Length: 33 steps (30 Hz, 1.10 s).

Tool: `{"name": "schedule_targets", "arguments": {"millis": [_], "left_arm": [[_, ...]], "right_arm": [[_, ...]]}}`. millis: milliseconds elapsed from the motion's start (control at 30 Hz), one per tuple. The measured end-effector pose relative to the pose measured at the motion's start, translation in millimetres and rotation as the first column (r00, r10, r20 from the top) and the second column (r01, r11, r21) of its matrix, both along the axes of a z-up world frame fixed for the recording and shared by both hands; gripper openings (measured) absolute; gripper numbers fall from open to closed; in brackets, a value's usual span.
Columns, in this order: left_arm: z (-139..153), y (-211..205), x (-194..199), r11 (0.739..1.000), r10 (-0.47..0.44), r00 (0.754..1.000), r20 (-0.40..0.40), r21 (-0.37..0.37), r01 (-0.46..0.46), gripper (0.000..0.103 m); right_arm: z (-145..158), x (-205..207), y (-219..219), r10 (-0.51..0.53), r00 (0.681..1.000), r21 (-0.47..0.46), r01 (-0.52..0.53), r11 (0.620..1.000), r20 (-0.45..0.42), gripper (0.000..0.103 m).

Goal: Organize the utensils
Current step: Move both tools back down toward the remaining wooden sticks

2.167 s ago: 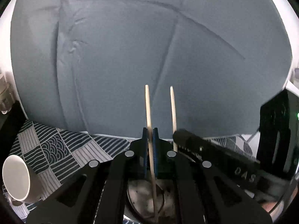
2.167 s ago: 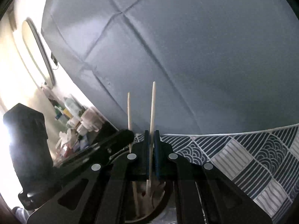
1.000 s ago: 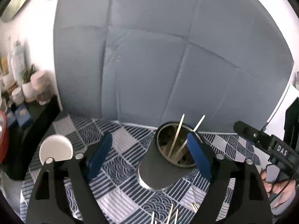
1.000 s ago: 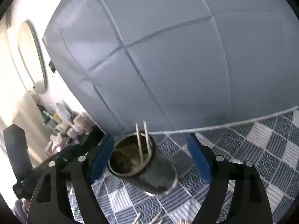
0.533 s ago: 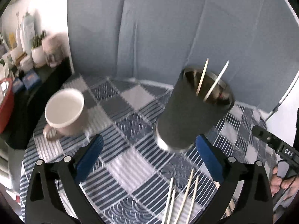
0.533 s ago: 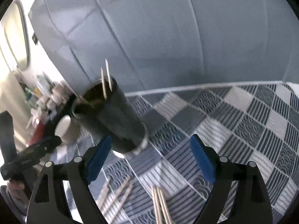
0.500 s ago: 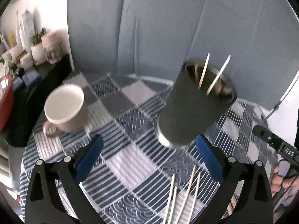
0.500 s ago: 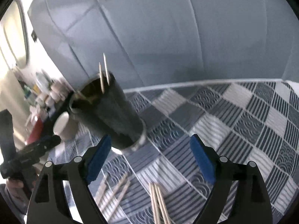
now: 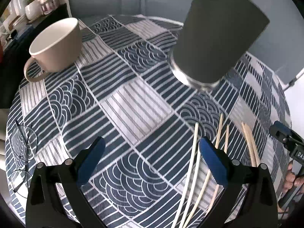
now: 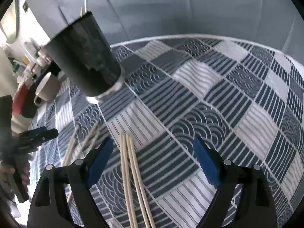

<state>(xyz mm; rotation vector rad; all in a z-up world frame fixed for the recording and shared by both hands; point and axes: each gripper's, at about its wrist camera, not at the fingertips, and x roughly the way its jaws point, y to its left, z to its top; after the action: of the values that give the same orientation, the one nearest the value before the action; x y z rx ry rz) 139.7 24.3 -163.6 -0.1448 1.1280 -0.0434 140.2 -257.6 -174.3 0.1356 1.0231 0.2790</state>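
Both sets of jaws stand released and empty above the table [image 9: 136, 106]. The left gripper [image 9: 150, 159] has pale chopsticks [image 9: 191, 161] lying loose just by its right jaw; the right gripper [image 10: 153, 159] has three more [image 10: 131, 174] nearer its left jaw. Beyond, the dark cup [image 9: 218, 32] shows only two stick tips, so most sorting seems left

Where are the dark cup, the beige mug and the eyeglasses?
dark cup [image 9: 218, 36]: left wrist view, on its dark side wall.
beige mug [image 9: 62, 47]: left wrist view, on its outer wall below the rim.
eyeglasses [image 9: 23, 138]: left wrist view, on the upper lens.
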Motion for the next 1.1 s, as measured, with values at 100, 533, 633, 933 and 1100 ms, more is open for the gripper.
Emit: {"name": "schedule_targets", "arguments": {"millis": [100,533,633,933,1100], "left_arm": [[-5,-4,-7,1.000,-0.022,1.000,-0.009,0.020,0.022,0.097],[-21,-21,-23,0.982,-0.132,0.990,-0.048,0.130,0.137,0.097],[-22,-21,-23,0.980,-0.134,0.990,-0.050,0.141,0.140,0.097],[-22,-20,-23,0.978,-0.128,0.991,-0.046,0.158,0.134,0.098],[-22,-19,-23,0.979,-0.119,0.992,-0.044,0.159,0.125,0.099]], "right_arm": [[-7,-4,-2,0.000,1.000,-0.010,-0.001,1.000,-0.016,0.082],[-29,-15,4,0.059,0.997,-0.119,-0.066,0.991,-0.058,0.081],[-31,-17,7,0.078,0.996,-0.150,-0.085,0.985,-0.053,0.081],[-32,-18,6,0.079,0.996,-0.215,-0.086,0.973,-0.043,0.084],[-33,-20,1,0.073,0.996,-0.219,-0.081,0.972,-0.043,0.084]]}}
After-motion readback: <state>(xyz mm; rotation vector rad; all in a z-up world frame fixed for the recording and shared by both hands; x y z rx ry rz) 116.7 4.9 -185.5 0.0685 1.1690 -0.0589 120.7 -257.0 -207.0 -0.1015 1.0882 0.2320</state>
